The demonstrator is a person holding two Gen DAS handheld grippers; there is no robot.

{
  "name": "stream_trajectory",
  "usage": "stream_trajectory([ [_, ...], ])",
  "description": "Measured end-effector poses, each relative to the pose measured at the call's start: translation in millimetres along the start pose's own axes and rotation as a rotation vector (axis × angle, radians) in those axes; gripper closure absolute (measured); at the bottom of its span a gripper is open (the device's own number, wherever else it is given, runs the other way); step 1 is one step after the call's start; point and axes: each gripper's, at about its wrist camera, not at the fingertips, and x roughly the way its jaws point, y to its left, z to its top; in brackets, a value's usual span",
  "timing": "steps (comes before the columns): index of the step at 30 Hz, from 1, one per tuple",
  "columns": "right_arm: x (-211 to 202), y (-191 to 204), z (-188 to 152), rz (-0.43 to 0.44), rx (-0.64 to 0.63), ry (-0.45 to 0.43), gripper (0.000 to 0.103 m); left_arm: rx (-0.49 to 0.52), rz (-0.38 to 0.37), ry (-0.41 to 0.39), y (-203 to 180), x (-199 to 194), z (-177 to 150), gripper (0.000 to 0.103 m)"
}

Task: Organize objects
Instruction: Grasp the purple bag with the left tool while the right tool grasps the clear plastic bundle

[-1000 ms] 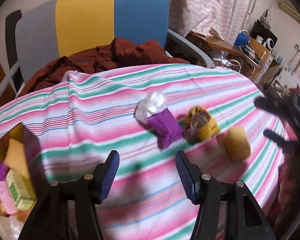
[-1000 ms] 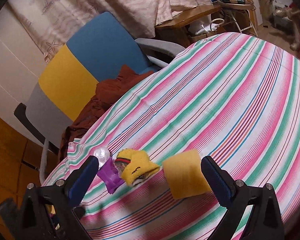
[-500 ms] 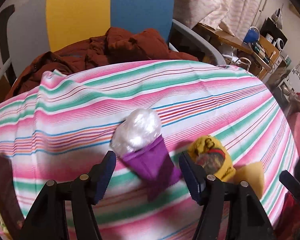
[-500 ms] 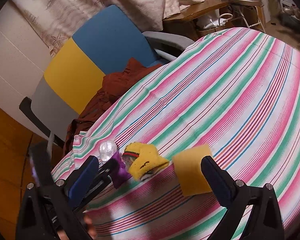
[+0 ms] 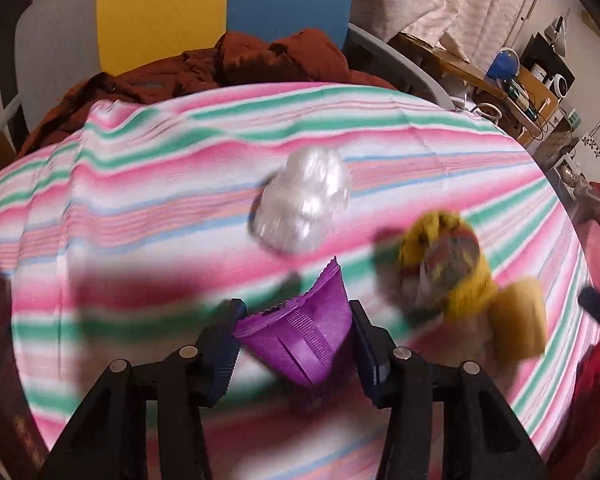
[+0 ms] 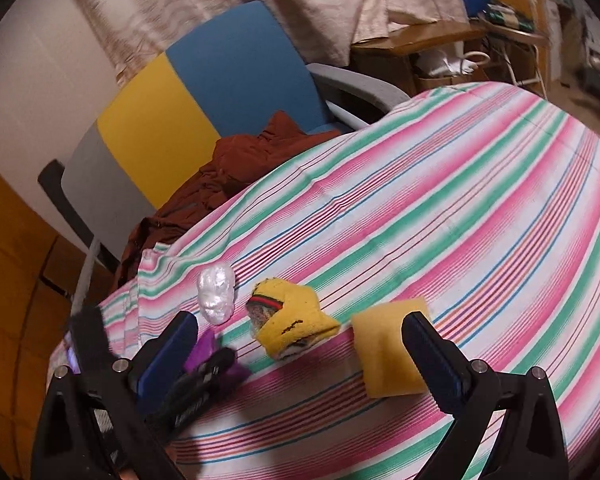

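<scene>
On the striped tablecloth [image 5: 140,200] lie a white crinkled plastic bundle [image 5: 304,204], a yellow knitted item [image 5: 448,264] and a yellow sponge [image 5: 520,320]. My left gripper [image 5: 296,320] is shut on a purple ridged packet [image 5: 300,340], which stays sharp while the table blurs. In the right wrist view my right gripper [image 6: 300,332] hangs open over the table's near side. The yellow knitted item [image 6: 296,320] and the sponge [image 6: 392,348] sit between its fingers, untouched. The left gripper [image 6: 204,376] shows there at the purple packet [image 6: 204,348], near the white bundle [image 6: 216,292].
A chair [image 6: 204,92] with a grey, yellow and blue back stands at the table's far side, a rust-brown garment [image 6: 228,168] heaped on its seat. A cluttered wooden desk [image 6: 440,40] stands at the back right. The cloth's right half [image 6: 480,200] is bare.
My left gripper moved forward over the table and its fingers closed on the purple packet. The right gripper shifted only slightly and stayed open.
</scene>
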Motion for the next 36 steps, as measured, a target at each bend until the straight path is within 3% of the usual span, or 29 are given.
stream_trajectory([
  [10,5,4,-3,0.027,-0.018,0.024,0.000,-0.005,0.024,-0.104,12,-38,-68,0.052],
  [21,8,44,-14,0.075,-0.199,0.028,0.000,0.013,-0.003,-0.146,17,-32,-71,0.048],
  [26,18,76,-2,0.097,-0.301,0.050,0.001,0.009,-0.022,-0.151,19,-32,-71,0.048],
  [29,42,96,10,0.089,-0.354,0.099,0.005,-0.001,-0.037,-0.155,21,-33,-72,0.048],
  [33,96,114,23,0.058,-0.395,0.228,0.016,-0.009,-0.047,-0.158,22,-33,-72,0.048],
  [36,131,118,25,0.013,-0.404,0.290,0.017,-0.018,-0.058,-0.158,24,-33,-71,0.050],
])
